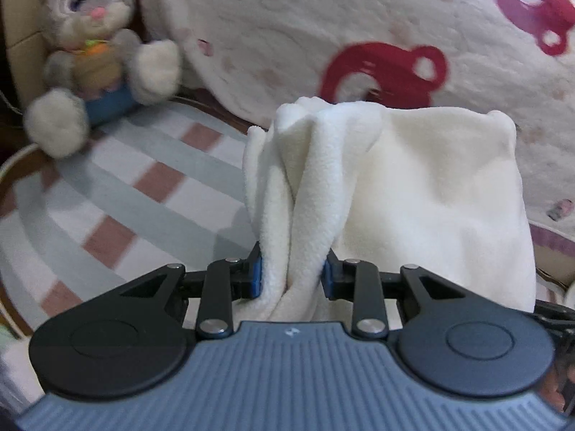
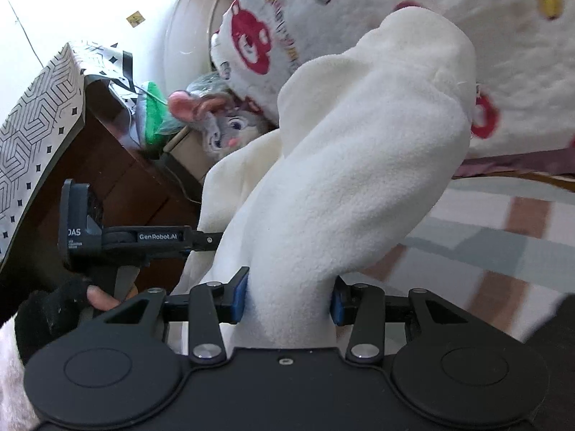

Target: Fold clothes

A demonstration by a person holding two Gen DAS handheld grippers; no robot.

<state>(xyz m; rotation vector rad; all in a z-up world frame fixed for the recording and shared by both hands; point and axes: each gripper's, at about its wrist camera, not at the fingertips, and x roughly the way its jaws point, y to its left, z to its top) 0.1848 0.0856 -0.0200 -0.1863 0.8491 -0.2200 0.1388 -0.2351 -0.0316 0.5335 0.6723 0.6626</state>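
Note:
A cream fleece garment (image 1: pixel 413 197) hangs bunched above the striped bedsheet (image 1: pixel 118 194). My left gripper (image 1: pixel 291 274) is shut on a twisted fold of the garment, which rises between its blue pads. My right gripper (image 2: pixel 289 300) is shut on another thick fold of the same garment (image 2: pixel 345 179). In the right wrist view the left gripper's body (image 2: pixel 125 240) shows at the left, held by a hand in a black glove (image 2: pixel 54 309), with its fingers hidden in the fleece.
A grey plush rabbit (image 1: pixel 97 61) sits at the back left of the bed. A white blanket with red bear prints (image 1: pixel 359 36) lies heaped behind the garment. A dark wooden nightstand (image 2: pixel 118 179) with a patterned paper bag (image 2: pixel 39 115) stands beside the bed.

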